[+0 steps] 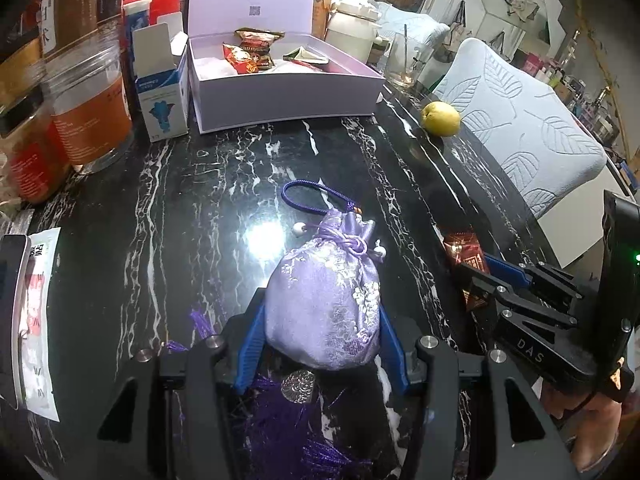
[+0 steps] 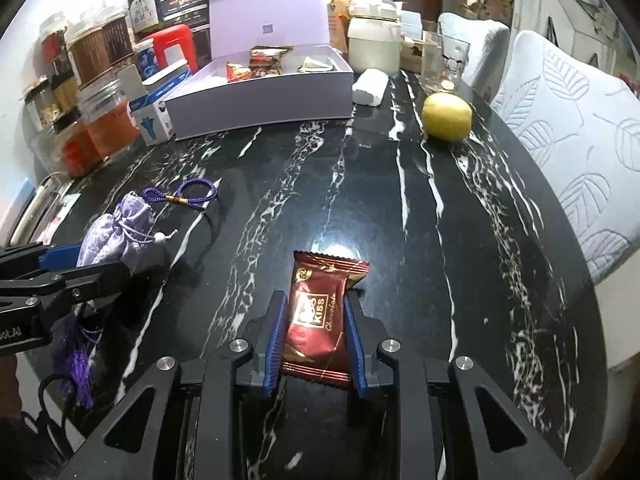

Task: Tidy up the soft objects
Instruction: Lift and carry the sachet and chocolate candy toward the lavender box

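Closest to us, the left gripper (image 1: 322, 320) is clamped on a lilac satin pouch (image 1: 326, 300), blue pads pressing both its sides; the pouch lies on the black marble table (image 1: 180, 200) with its drawstring neck pointing away from us. A dark purple tassel (image 1: 280, 420) spreads under the jaws, and a purple cord loop (image 1: 308, 200) lies on the table just past the pouch's neck.

The right gripper (image 2: 316, 334) is closed tight on a red chocolate wrapper (image 2: 320, 316), pads against both long edges, the packet flat on the table. We see the same grip from the left wrist view, near the table's right edge.

Mid table is bare marble with a light glare. Further right, a yellow fruit (image 2: 447, 116) sits near the table edge, beside a pale blue leaf-pattern cushion (image 2: 568, 140).

At the far side, a lilac gift box (image 1: 280, 92) stands open, lid upright, with several snack packets (image 1: 252, 52) inside. Left of it are a small blue-white carton (image 1: 162, 96) and a row of jars (image 1: 88, 112). Right of the box we see a white jug (image 2: 374, 46) and a clear glass (image 2: 444, 60).
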{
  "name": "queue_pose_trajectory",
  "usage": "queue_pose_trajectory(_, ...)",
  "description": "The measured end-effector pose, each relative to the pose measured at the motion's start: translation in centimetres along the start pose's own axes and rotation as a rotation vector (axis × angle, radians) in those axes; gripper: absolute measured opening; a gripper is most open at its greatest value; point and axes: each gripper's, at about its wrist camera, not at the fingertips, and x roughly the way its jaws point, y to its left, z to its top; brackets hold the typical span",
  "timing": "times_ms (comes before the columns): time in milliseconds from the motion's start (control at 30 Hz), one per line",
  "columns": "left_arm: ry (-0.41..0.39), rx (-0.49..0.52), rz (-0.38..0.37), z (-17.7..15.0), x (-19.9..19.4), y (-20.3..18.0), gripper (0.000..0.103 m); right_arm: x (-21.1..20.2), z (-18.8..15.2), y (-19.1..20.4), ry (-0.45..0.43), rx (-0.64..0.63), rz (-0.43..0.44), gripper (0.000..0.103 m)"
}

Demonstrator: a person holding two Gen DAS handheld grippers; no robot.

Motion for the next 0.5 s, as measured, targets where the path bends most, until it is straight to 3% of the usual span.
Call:
queue_pose_trajectory(267,-0.023,0.019,-0.030,-0.1,-1.2,-0.6,0.051,-2.1,-0.9,-0.1,-0.028,0.044,0.012,0.028)
queue_pose_trajectory(500,-0.102,0.048,-0.051,1.2,-3.9,-1.7,0.051,-4.7,-1.2,-0.2,-0.065,0.085,0.070,0.028)
